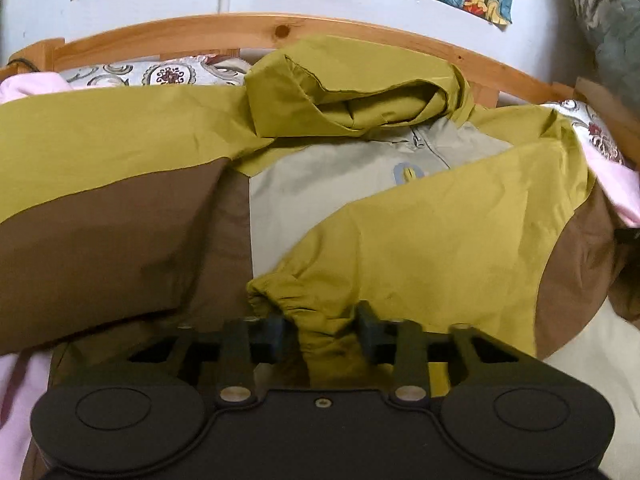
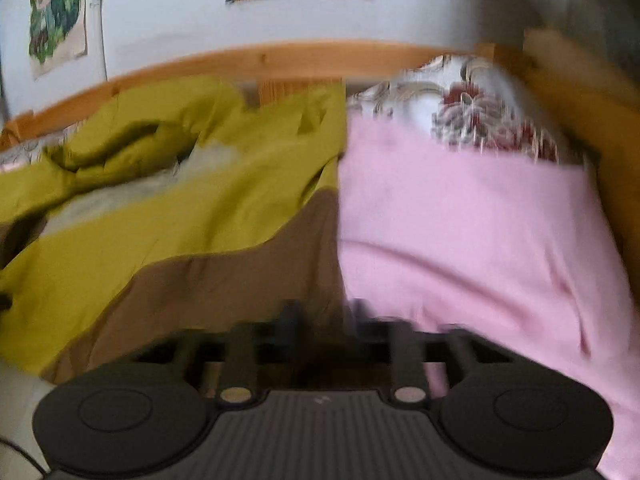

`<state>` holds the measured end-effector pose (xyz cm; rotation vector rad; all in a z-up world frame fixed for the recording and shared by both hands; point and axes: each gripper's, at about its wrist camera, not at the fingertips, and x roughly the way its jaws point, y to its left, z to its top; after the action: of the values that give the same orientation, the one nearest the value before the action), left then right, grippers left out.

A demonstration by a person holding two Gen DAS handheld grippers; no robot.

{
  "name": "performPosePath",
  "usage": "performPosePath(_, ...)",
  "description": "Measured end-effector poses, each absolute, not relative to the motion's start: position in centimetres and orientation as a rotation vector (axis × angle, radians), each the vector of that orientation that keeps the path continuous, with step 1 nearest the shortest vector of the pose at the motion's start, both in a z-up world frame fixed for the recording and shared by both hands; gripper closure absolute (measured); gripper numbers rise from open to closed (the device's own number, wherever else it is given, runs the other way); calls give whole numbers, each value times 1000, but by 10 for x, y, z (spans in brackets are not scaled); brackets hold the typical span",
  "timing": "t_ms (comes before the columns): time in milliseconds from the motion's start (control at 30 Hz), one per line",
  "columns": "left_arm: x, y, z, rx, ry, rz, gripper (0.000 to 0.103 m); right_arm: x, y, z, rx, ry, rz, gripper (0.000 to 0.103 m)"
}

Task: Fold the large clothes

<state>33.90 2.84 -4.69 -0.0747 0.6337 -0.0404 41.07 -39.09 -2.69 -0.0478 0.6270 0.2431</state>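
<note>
1. Left wrist view: the jacket (image 1: 320, 184) lies spread front-up across the bed, hood (image 1: 348, 92) at 12 o'clock against the wooden bed rail (image 1: 248, 30), so it appears laid flat for folding. One olive sleeve (image 1: 420, 240) already crosses the grey chest panel (image 1: 320, 188), its elastic cuff (image 1: 276, 300) ending at 6 o'clock.

2. The left gripper (image 1: 322, 334) points forward and low over the bed. Its fingers stand partly apart with cuff fabric bunched between them; I cannot tell whether they pinch it or merely straddle it. My guess is that this sleeve is being laid inward.

3. Right wrist view: this picture is blurred. The jacket fills 9 to 11 o'clock, its brown side panel (image 2: 240, 288) running down to 6 o'clock beside the pink sheet (image 2: 460, 240). A floral pillow (image 2: 472, 112) sits at 1 o'clock.

4. The right gripper (image 2: 320, 320) sits low at the jacket's brown edge, probably to catch that side. Blur hides whether its fingers are apart or closed on cloth.
</note>
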Motion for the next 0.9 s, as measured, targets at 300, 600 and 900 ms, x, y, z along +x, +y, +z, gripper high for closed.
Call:
performPosePath(300, 334, 20, -50, -33, 693, -52, 77, 410, -379, -34, -85, 614, 144, 97)
performPosePath(600, 278, 47, -1, -56, 567, 7, 18, 353, -348, -8, -148, 486, 195, 46)
performPosePath(900, 174, 139, 35, -170, 382, 621, 3, 234, -278, 11, 61, 453, 439, 4)
